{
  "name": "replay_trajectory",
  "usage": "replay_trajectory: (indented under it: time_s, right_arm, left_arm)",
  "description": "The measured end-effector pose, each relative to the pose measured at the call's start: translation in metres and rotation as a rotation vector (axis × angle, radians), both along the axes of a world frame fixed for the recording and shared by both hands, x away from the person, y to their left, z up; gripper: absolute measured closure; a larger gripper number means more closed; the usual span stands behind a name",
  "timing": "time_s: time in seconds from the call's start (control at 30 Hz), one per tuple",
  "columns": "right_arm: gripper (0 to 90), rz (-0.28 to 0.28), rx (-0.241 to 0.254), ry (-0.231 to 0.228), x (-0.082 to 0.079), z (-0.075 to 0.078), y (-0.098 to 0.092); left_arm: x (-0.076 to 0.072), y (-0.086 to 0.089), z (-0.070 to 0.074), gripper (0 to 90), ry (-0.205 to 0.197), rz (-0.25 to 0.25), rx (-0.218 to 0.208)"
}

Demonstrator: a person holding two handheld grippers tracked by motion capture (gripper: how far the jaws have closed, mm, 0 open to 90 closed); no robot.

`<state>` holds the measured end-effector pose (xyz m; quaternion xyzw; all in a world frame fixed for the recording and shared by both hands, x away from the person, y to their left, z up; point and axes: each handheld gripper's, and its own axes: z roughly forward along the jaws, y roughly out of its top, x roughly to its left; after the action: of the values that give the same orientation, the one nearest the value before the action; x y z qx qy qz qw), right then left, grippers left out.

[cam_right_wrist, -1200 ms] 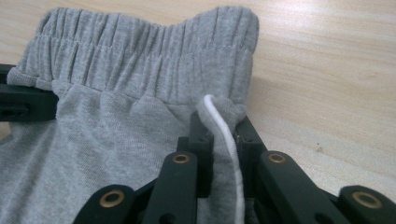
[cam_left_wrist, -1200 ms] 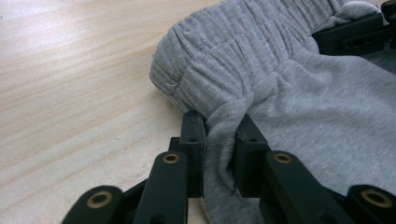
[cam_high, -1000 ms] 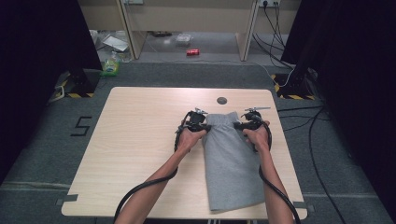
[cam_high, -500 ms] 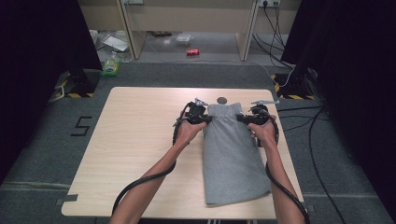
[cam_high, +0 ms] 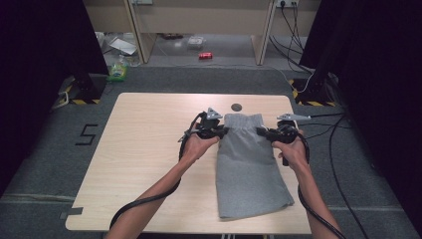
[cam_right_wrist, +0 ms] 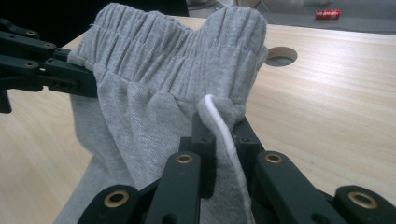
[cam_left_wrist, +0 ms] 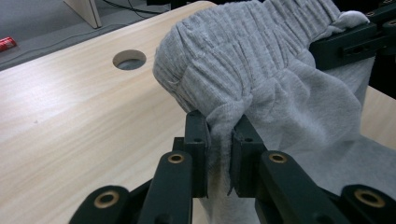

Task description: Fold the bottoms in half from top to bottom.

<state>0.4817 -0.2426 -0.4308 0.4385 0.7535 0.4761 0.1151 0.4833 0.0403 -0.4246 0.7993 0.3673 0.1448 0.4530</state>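
So we've got a pair of grey sweat shorts (cam_high: 249, 164) lying on the light wood tabletop (cam_high: 144, 149), sitting toward 3 o'clock of the surface in the high view, with the elastic waistband at the 12 o'clock end and the leg hems down near the 6 o'clock edge.

We see the left gripper (cam_high: 221, 131) at the waistband's 9 o'clock corner and the right gripper (cam_high: 261, 131) at its 3 o'clock corner, each held in one of the person's hands, forearms coming in from 6 o'clock.

In the left gripper view, the gripper (cam_left_wrist: 219, 154) has its fingers pressed together on a fold of the ribbed waistband fabric (cam_left_wrist: 261, 70), and the cloth bunches up above them, lifted a bit off the wood. Same story in the right gripper view: that gripper (cam_right_wrist: 224, 149) is pinching the waistband (cam_right_wrist: 163, 60) too, and a white drawstring (cam_right_wrist: 224, 135) runs down right between its fingers.

There's a round cable hole (cam_high: 236, 106) in the tabletop just past the waistband at 12 o'clock, not touching it. On the floor beyond we spot a red can (cam_high: 205, 56) and a green packet (cam_high: 118, 72). A "5" (cam_high: 86, 134) is marked on the floor at 9 o'clock of the table.
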Motion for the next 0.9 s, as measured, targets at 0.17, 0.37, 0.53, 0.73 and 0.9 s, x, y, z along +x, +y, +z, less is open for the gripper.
replay_trajectory:
  time_s: [0.17, 0.37, 0.53, 0.73, 0.9]
  right_arm:
    - [83.8, 0.009, 0.006, -0.022, -0.020, 0.001, -0.003]
    - [83.8, 0.030, -0.019, -0.053, -0.047, 0.002, -0.006]
    - [83.8, 0.050, -0.026, -0.056, -0.067, -0.003, -0.007]
    - [83.8, 0.053, -0.030, -0.069, -0.091, -0.010, -0.008]
    - [83.7, 0.057, -0.041, -0.070, -0.107, -0.015, -0.012]
  left_arm:
    - [-0.019, -0.001, 0.005, 79.4, -0.006, -0.024, -0.005]
    - [-0.044, 0.000, 0.002, 79.3, -0.017, -0.064, -0.005]
    - [-0.062, 0.003, -0.005, 79.3, -0.019, -0.094, -0.013]
    - [-0.083, 0.003, -0.013, 79.2, -0.022, -0.130, -0.025]
    - [-0.102, 0.000, -0.021, 79.1, -0.018, -0.168, -0.029]
